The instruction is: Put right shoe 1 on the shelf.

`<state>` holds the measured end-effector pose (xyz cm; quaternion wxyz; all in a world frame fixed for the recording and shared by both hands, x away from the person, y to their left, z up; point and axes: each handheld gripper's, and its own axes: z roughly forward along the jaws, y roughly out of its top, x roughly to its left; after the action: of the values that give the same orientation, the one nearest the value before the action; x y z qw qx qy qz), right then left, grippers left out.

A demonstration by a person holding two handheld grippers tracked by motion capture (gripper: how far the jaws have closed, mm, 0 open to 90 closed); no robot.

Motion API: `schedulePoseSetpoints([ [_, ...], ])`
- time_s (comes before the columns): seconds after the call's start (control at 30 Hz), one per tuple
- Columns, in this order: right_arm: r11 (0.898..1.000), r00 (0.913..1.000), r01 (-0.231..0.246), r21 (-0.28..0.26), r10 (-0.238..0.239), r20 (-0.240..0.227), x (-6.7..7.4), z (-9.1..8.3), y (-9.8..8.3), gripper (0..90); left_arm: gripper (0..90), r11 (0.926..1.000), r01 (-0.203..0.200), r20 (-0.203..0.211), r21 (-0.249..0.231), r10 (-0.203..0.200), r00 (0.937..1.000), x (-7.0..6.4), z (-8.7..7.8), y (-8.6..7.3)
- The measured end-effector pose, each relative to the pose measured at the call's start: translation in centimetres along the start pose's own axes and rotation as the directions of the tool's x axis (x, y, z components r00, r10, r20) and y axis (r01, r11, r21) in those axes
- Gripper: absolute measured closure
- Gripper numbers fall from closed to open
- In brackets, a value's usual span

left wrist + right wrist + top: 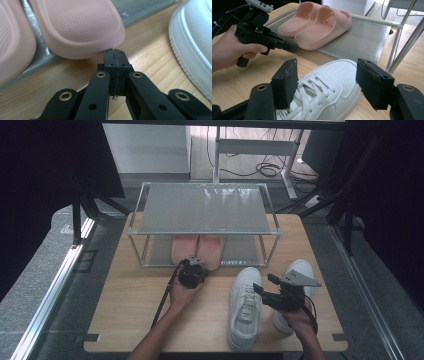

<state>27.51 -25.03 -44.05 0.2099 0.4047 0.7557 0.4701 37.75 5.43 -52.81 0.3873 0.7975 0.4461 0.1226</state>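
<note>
Two pink slides (197,249) lie side by side on the lower shelf of a metal shoe rack (150,206). My left gripper (114,52) is shut with nothing between its jaws, its tips at the heel edge of the right-hand slide (80,27); it also appears in the right gripper view as the left gripper (293,47). My right gripper (327,83) stands open above the front of a white sneaker (329,85), jaws on either side and apart from it. That sneaker (244,307) lies on the table; a second white sneaker (300,270) lies to its right, partly hidden behind the right gripper (260,291).
The wooden table (130,310) has bare room at the front left. The rack's upper shelf (202,207) is bare mesh. Rack posts (404,47) stand close beyond the right gripper. Cables and a desk frame lie on the floor behind the table.
</note>
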Motion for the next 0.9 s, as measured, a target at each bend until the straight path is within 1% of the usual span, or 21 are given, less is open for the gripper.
schedulePoseSetpoints([
  [0.33,1.0,1.0,-0.002,-0.002,0.002,0.002,-0.1,-0.1,0.0,34.6,90.0,1.0,0.006,-0.009,0.0,-0.006,0.9999,0.6,0.3,0.3],
  [0.57,1.0,1.0,-0.003,-0.001,0.003,0.002,-0.1,-0.1,0.0,34.6,90.0,0.9997,0.024,-0.015,-0.003,-0.024,0.9996,1.0,0.6,0.5],
  [0.9,1.0,1.0,-0.004,-0.002,0.004,0.003,-0.2,-0.1,0.0,34.6,89.8,0.9987,0.051,-0.011,-0.007,-0.051,0.9986,1.3,0.8,0.7],
])
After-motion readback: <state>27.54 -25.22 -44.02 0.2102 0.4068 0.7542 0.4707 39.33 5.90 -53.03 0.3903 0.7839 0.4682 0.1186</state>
